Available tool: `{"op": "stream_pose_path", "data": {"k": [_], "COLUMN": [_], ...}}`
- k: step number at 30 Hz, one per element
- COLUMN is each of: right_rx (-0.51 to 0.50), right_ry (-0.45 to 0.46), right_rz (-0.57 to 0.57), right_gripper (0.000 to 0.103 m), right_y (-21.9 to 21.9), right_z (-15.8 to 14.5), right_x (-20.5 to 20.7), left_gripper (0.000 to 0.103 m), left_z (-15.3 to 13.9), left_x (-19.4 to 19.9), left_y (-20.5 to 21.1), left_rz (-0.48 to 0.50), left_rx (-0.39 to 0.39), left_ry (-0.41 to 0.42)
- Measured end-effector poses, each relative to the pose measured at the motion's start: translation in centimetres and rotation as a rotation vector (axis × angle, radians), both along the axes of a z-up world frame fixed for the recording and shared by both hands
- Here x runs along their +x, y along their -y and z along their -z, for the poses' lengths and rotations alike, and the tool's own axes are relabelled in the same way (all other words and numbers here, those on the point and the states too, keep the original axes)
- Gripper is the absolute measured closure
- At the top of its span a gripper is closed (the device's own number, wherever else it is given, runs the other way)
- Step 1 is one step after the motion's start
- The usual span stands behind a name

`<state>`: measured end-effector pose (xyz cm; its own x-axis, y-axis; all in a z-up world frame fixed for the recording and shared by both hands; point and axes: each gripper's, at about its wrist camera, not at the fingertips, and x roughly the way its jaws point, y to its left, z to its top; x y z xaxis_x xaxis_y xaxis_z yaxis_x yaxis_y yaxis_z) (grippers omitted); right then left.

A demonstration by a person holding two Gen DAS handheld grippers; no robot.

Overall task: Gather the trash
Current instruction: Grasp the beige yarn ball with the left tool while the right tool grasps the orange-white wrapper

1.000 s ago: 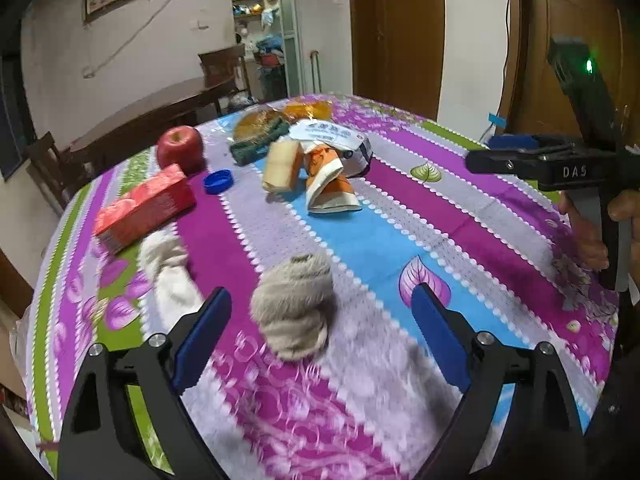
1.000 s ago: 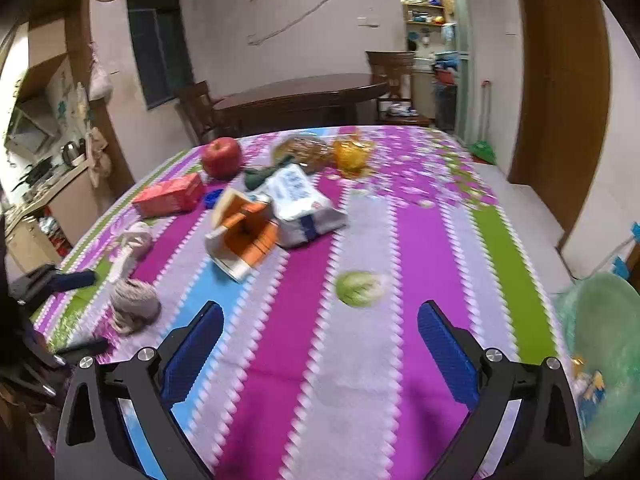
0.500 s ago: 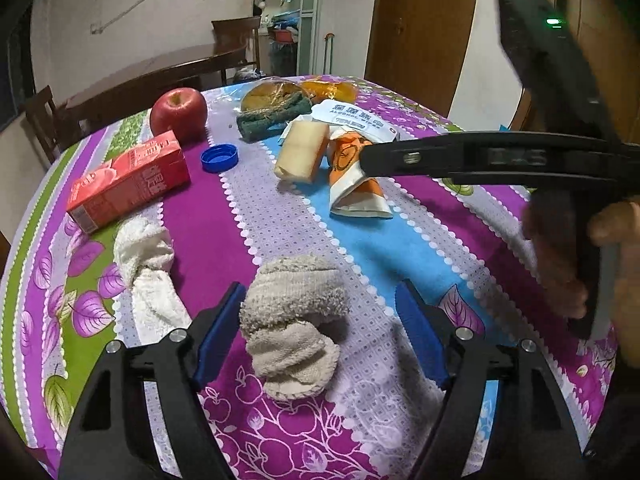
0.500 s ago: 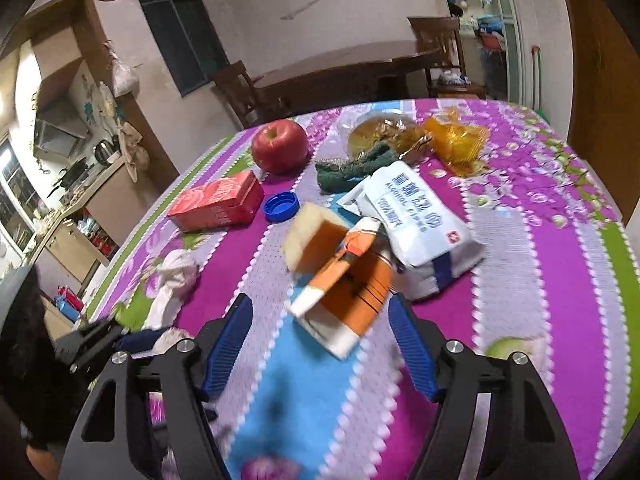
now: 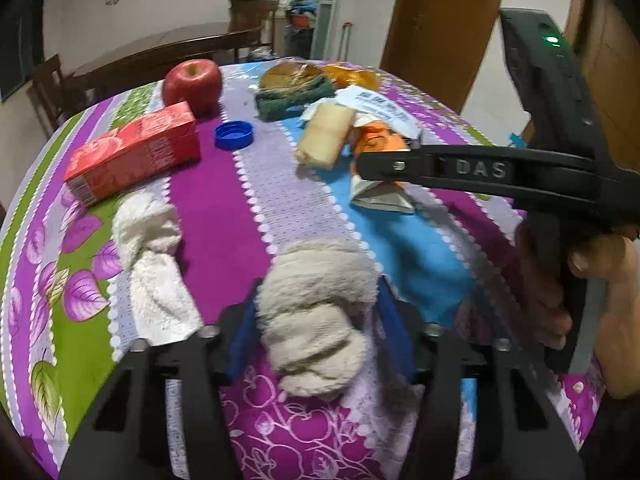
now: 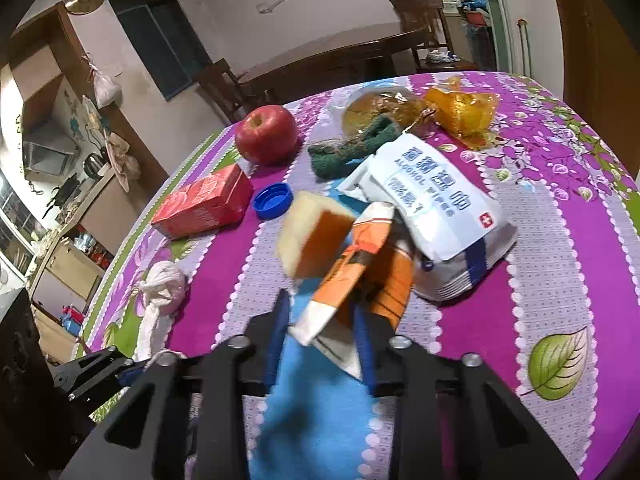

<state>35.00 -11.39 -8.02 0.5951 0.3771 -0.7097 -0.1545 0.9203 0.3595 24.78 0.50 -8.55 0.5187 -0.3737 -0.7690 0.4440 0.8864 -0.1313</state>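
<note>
Beige rag: we are seeing the balled beige rag [image 5: 316,312] lying on the tabletop [image 5: 224,236], between the blue pads of the left tongs [image 5: 318,330], which have just been closing and are pressing its sides.
Orange carton: the crushed orange carton [image 6: 356,264] is lying mid-tabletop; the right tongs [image 6: 320,336] have just been narrowing and are pinching its near end.
Neighbours: a sponge [image 6: 310,236] and a wipes pack [image 6: 436,216] are touching the carton.
Farther out: a white rag [image 5: 150,264], red box [image 5: 134,152], blue cap [image 5: 233,135] and apple [image 5: 193,86] are sitting apart.

Bare tablecloth [image 5: 224,216] down the frame's middle is open. White rag [image 5: 148,256] crowds the left, the right gripper [image 5: 376,168] bars the upper right.
</note>
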Motion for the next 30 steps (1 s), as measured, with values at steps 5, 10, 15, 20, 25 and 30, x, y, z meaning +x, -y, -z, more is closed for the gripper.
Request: {"op": "stream_pose_path", "data": {"k": [5, 10, 15, 20, 25, 30], "right_rx": [0.005, 0.026, 0.036, 0.038, 0.008, -0.003], "right_ry": [0.008, -0.003, 0.001, 0.017, 0.051, 0.072], "right_rz": [-0.009, -0.015, -0.029, -0.046, -0.053, -0.062], "right_gripper": [0.090, 0.093, 0.094, 0.094, 0.094, 0.094], "right_y": [-0.1, 0.6, 1.6, 2.4, 3.0, 3.6], "right_z": [-0.2, -0.4, -0.7, -1.2, -1.9, -2.3], "right_x": [-0.4, -1.6, -3.5, -6.2, -9.1, -12.0], "left_gripper": [0.062, 0.063, 0.063, 0.063, 0.063, 0.063], "left_z": [-0.2, -0.3, -0.4, -0.5, -0.8, -1.4], "left_x": [-0.6, -1.8, -3.5, -5.1, -5.9, -6.9], "left_y": [0.1, 0.5, 1.1, 1.4, 1.5, 2.0], "left_rz": [-0.022, -0.060, -0.098, -0.122, -0.138, -0.142], "left_rx": [0.014, 0.047, 0.102, 0.154, 0.180, 0.201], "left_ry": [0.020, 0.036, 0.058, 0.081, 0.090, 0.112]}}
